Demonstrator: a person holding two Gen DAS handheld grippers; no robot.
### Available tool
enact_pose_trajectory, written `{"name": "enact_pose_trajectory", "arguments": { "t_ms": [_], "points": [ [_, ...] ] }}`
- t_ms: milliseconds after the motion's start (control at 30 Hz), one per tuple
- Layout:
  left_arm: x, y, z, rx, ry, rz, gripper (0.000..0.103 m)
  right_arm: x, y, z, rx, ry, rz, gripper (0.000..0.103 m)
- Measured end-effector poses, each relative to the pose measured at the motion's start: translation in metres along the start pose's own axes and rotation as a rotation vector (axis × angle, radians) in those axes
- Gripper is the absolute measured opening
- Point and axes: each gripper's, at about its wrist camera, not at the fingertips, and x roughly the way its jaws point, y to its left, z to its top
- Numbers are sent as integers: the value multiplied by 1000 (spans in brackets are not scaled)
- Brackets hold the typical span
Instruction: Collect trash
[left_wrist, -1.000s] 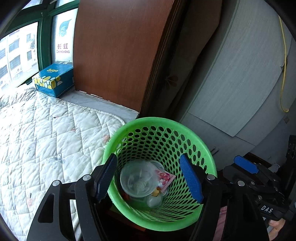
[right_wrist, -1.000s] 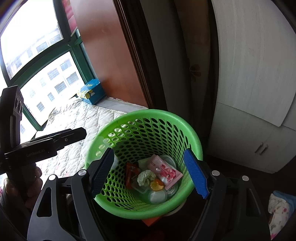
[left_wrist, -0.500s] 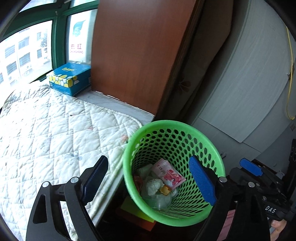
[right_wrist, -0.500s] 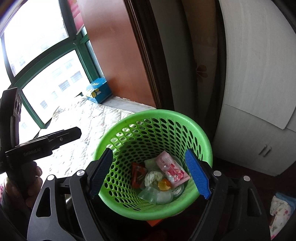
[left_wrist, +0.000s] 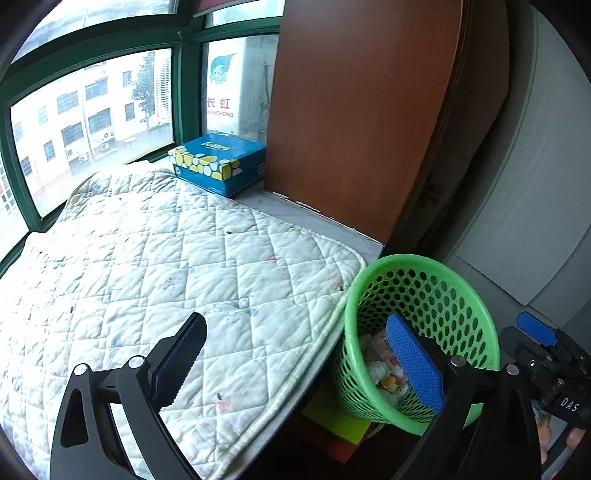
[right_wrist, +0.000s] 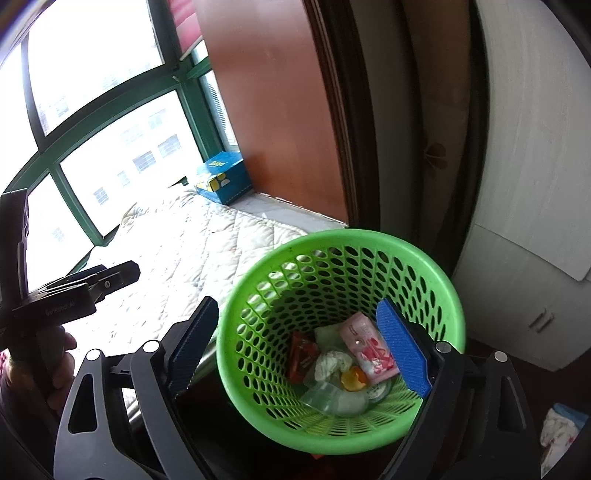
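A green perforated trash basket (right_wrist: 448, 291) stands on the floor beside a quilted mattress; it also shows in the left wrist view (left_wrist: 476, 325). Inside lie a pink packet (right_wrist: 369, 347), a red wrapper (right_wrist: 301, 354), a crumpled white tissue (right_wrist: 330, 363), a yellow scrap (right_wrist: 352, 378) and a clear plastic cup (right_wrist: 332, 400). My right gripper (right_wrist: 299, 347) is open and empty above the basket. My left gripper (left_wrist: 295, 360) is open and empty, its left finger over the mattress edge and its right finger over the basket.
A white quilted mattress (left_wrist: 166, 266) fills the left side. A blue tissue box (left_wrist: 218, 164) sits at its far end by the green-framed window (left_wrist: 92, 110). A brown wooden panel (left_wrist: 351, 110) and grey cabinets (right_wrist: 524, 184) stand behind the basket.
My left gripper has swung left and back from over the basket toward the mattress. The clear cup it hovered over now lies in the basket. My right gripper has shifted slightly.
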Motion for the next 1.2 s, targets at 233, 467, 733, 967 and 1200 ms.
{"name": "enact_pose_trajectory", "arguments": {
  "t_ms": [233, 467, 733, 967, 1200],
  "points": [
    [-15, 31, -3, -37, -28, 78, 95, 7, 24, 7, -46, -7, 19, 88],
    [-33, 60, -9, -76, -40, 144, 96, 15, 47, 15, -84, -12, 53, 90],
    [-50, 86, -16, -118, -56, 197, 96, 22, 73, 21, -120, -14, 81, 91],
    [-58, 106, -25, -147, -52, 244, 96, 31, 91, 26, -153, -12, 95, 93],
    [-66, 123, -31, -178, -59, 275, 96, 38, 106, 27, -184, -15, 106, 94]
  ]
}}
